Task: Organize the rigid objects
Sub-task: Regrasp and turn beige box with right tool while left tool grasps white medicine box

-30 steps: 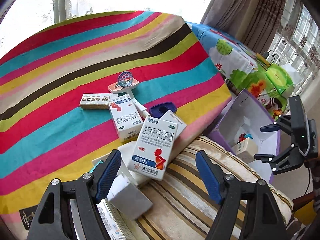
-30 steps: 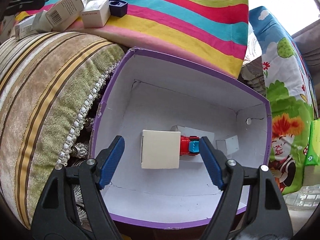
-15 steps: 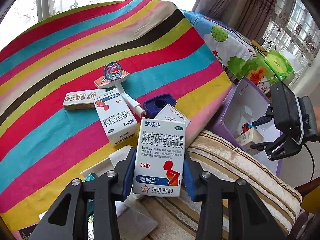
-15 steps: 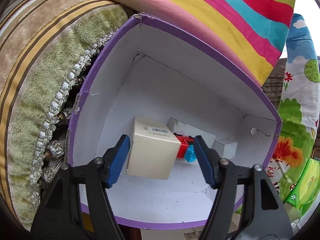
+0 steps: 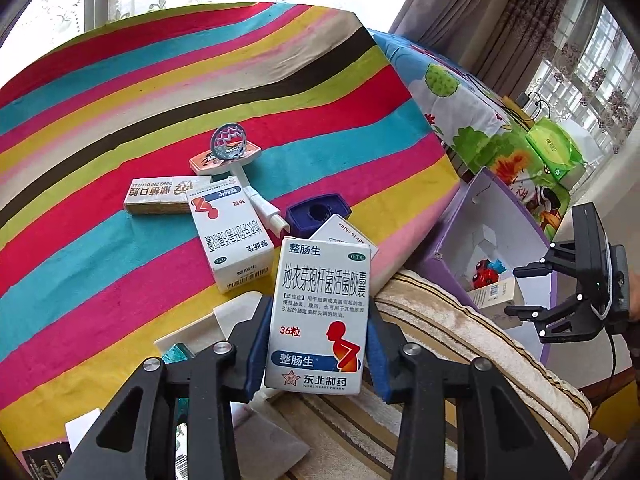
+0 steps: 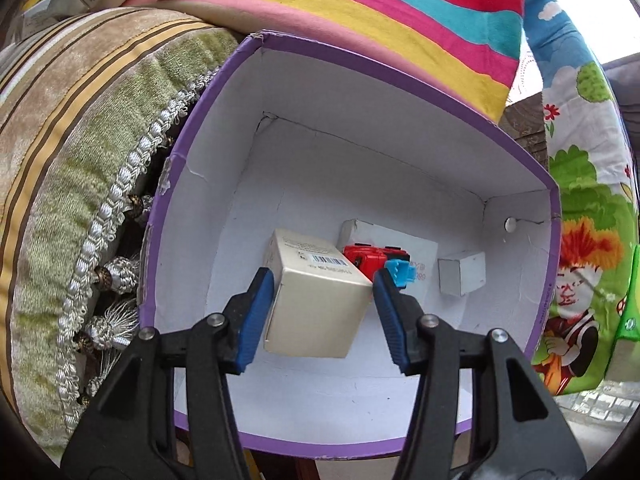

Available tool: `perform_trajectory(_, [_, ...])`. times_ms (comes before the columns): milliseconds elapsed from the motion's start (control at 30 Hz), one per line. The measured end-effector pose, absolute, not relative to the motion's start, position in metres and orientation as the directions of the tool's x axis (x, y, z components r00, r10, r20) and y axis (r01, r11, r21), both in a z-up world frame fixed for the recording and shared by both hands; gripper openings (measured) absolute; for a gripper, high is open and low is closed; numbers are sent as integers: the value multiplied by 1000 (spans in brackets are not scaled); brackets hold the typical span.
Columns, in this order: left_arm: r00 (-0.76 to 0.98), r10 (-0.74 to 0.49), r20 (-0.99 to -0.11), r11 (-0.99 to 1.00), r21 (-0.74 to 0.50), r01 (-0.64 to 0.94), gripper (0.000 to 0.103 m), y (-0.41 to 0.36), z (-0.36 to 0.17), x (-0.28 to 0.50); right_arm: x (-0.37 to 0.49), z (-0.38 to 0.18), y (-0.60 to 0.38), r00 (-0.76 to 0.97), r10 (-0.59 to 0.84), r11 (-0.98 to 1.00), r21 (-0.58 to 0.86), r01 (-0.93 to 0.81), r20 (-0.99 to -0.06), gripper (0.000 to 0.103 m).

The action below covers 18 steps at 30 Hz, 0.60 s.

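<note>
My left gripper (image 5: 316,350) is shut on a white medicine box (image 5: 320,312) with a red figure, held upright above the striped cloth. My right gripper (image 6: 322,304) is inside the purple box (image 6: 516,156) and shut on a cream carton (image 6: 316,304), held tilted above the box floor. A red and blue toy (image 6: 372,260) and a small white box (image 6: 460,276) lie on the floor of the purple box. The right gripper (image 5: 532,292) and the purple box (image 5: 504,192) also show in the left wrist view.
On the striped cloth (image 5: 120,120) lie a second medicine box (image 5: 228,236), a flat tan box (image 5: 164,196), a toy hoop (image 5: 232,152) and a dark blue cap (image 5: 318,212). A beige striped cushion (image 6: 80,128) borders the purple box. A green pack (image 5: 554,152) lies far right.
My left gripper closed on the medicine box and lifted it upright. My right gripper moved down into the purple box and closed on the cream carton, tilting it up.
</note>
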State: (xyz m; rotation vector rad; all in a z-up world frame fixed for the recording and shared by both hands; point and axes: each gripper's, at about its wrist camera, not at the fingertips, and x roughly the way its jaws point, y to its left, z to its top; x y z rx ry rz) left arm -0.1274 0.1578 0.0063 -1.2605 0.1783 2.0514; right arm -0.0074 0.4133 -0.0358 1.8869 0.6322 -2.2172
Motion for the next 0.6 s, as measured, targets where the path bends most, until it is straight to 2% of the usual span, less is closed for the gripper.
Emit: perform_trajectory(600, [-270, 520, -810, -733, -261, -628, 42, 156, 11, -123, 30, -31, 428, -203, 152, -951, -199, 238, -967, 56])
